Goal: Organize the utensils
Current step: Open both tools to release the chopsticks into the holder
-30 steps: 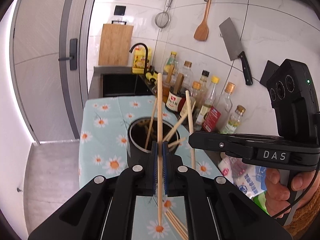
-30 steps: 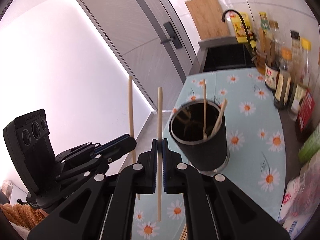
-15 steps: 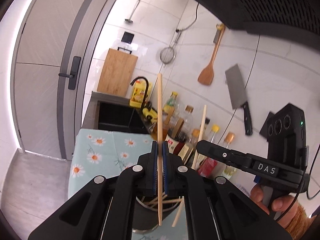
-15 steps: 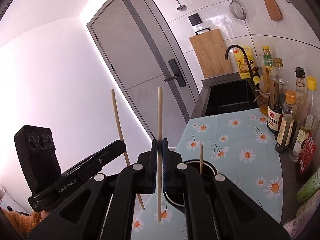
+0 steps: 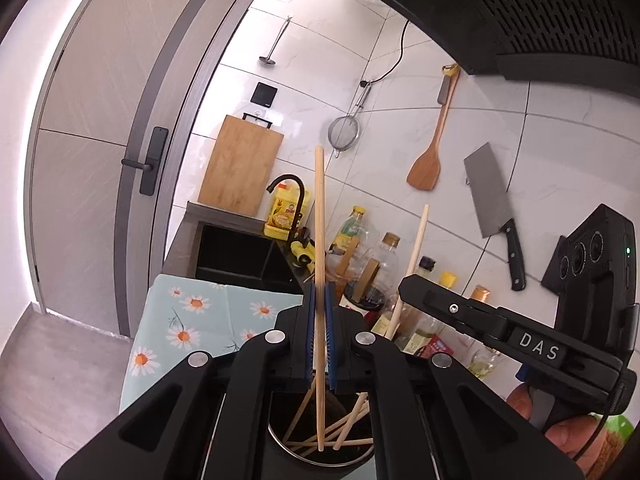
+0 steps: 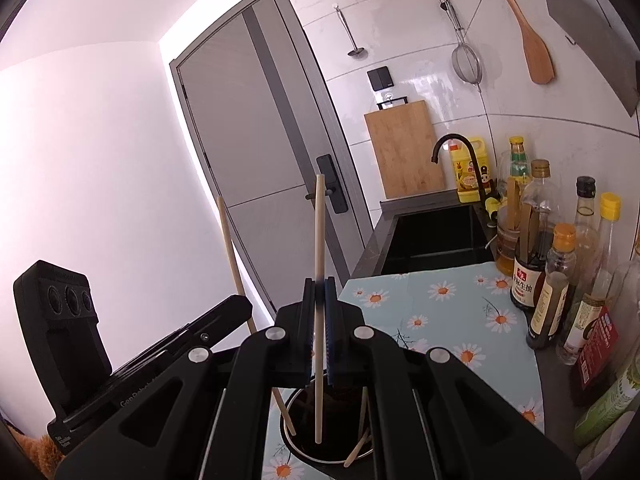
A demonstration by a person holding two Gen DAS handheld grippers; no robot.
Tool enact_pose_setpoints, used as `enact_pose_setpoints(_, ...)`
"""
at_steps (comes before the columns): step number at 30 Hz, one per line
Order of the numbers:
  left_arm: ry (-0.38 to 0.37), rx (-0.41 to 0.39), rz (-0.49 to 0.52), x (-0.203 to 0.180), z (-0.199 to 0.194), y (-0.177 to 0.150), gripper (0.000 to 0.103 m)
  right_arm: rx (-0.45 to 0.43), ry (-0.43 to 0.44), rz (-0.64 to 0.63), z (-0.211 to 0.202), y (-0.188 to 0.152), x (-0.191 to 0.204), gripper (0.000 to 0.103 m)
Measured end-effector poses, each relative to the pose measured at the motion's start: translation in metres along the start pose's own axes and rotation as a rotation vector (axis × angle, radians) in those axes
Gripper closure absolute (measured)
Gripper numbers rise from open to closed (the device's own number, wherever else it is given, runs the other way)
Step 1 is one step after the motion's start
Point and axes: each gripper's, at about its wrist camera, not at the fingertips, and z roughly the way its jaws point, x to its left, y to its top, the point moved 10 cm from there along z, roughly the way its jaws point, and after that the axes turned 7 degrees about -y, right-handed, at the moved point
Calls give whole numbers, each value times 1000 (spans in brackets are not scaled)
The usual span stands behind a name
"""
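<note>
My left gripper [image 5: 319, 292] is shut on an upright wooden chopstick [image 5: 319, 208]. Its lower end reaches down into the black cup [image 5: 316, 466], which stands right under the fingers with several chopsticks in it. To the right, my right gripper [image 5: 404, 286] holds a second chopstick [image 5: 416, 248] that slants down into the same cup. In the right wrist view, my right gripper [image 6: 319, 288] is shut on its chopstick [image 6: 319, 232], whose tip hangs inside the cup [image 6: 298, 450]. The left gripper [image 6: 244, 304] stands at the left with its chopstick [image 6: 232, 248] leaning into the cup.
The cup stands on a daisy-print cloth [image 6: 440, 320]. Bottles [image 6: 560, 280] line the wall on the right, and a black sink [image 6: 436, 236] with a faucet lies beyond. A cutting board [image 5: 240, 164], strainer, wooden spatula [image 5: 432, 152] and cleaver [image 5: 492, 208] hang on the tiles. A range hood [image 5: 500, 8] is overhead.
Both grippers have moved over the cup and tipped upward. The cup has gone from ahead of the fingers to beneath them. Both chopsticks' lower ends now sit inside its mouth.
</note>
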Motion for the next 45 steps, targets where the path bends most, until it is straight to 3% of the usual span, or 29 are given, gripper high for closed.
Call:
enact_pose_setpoints(6, 9, 29, 35, 5, 10, -19, 98, 48, 4, 29, 12, -16, -12, 95)
enact_pose_setpoints(8, -1, 65, 35, 4, 12, -27, 98, 64, 13, 51, 14, -20, -14, 78)
enact_pose_setpoints(10, 6, 76, 36, 5, 12, -31, 98, 68, 23, 66, 14, -22, -14, 68)
enact_pose_setpoints(13, 19, 88, 23, 9, 8, -34, 98, 62, 27, 93, 11, -19, -17, 68)
enact_pose_setpoints(15, 21, 94, 20, 10, 5, -34, 89, 66, 36, 119, 8, -17, -19, 68)
enact_pose_setpoints(16, 26, 99, 18, 11, 5, -34, 72, 67, 40, 135, 6, -17, -20, 68)
enact_pose_setpoints(17, 37, 103, 15, 12, 4, -34, 61, 67, 44, 146, 5, -16, -22, 68)
enact_pose_setpoints(25, 27, 95, 28, 2, -11, -30, 61, 52, 2, 226, -22, -22, -34, 65)
enact_pose_setpoints(37, 33, 165, 15, -15, -59, -44, 61, 168, 29, 261, -69, -62, -26, 60)
enact_pose_setpoints(45, 150, 267, 84, -18, -90, -66, 61, 308, 29, 190, -80, -103, -4, 59)
